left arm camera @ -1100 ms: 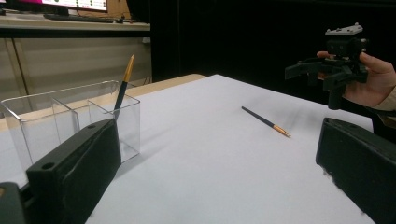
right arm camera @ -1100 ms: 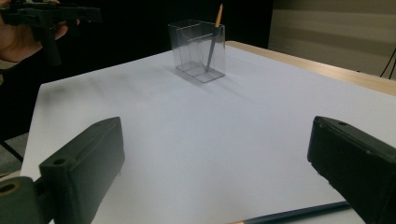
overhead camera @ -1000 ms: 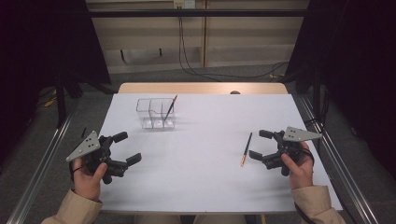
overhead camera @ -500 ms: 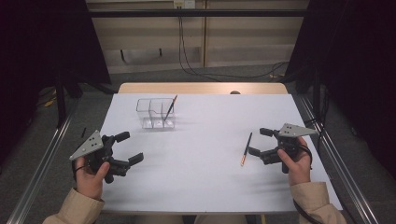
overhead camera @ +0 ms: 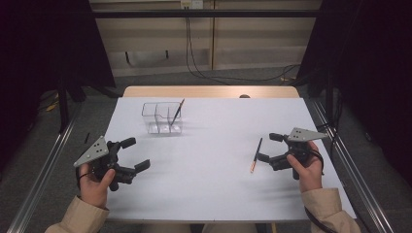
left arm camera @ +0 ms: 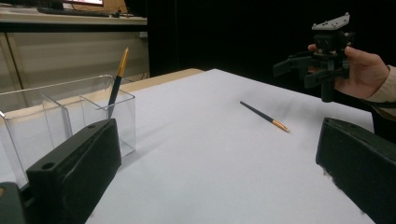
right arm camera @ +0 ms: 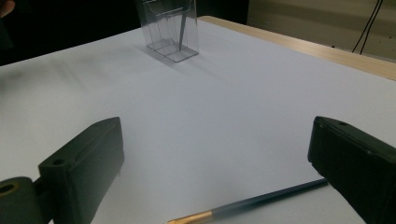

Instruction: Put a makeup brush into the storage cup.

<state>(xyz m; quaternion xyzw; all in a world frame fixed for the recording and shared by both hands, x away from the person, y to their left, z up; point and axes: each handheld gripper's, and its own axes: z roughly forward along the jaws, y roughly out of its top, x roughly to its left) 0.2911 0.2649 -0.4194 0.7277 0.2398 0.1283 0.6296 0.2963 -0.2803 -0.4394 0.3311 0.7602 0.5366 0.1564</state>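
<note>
Dark curtains hang at both sides of the room, and pale wall panels with trailing black cables stand behind the white worktop [overhead camera: 214, 160], whose far edge shows bare wood. Taking the clear compartment box [overhead camera: 162, 117] as the landmark: it stands upright toward the far left of the worktop, and one pencil [overhead camera: 177, 112] leans inside its right-hand compartment, gold tip upward. A second pencil [overhead camera: 256, 154], dark-bodied with a gold end, lies flat on the worktop well to the right of the box and nearer the person, its gold end pointing toward the person.

Right of the box and just beyond that lying pencil, the right tool [overhead camera: 269, 147] is held by the person's right hand [overhead camera: 306, 167], with its jaws spread wide and nothing between them; the lower jaw sits just beside the pencil, apart from it. In the right gripper view the pencil [right arm camera: 247, 203] lies low between the two spread jaws, close under the right one.

Near-left of the box, the left tool [overhead camera: 136, 154] is held over the worktop's left edge by the left hand [overhead camera: 94, 182], jaws likewise spread and empty, well apart from both pencils
</note>
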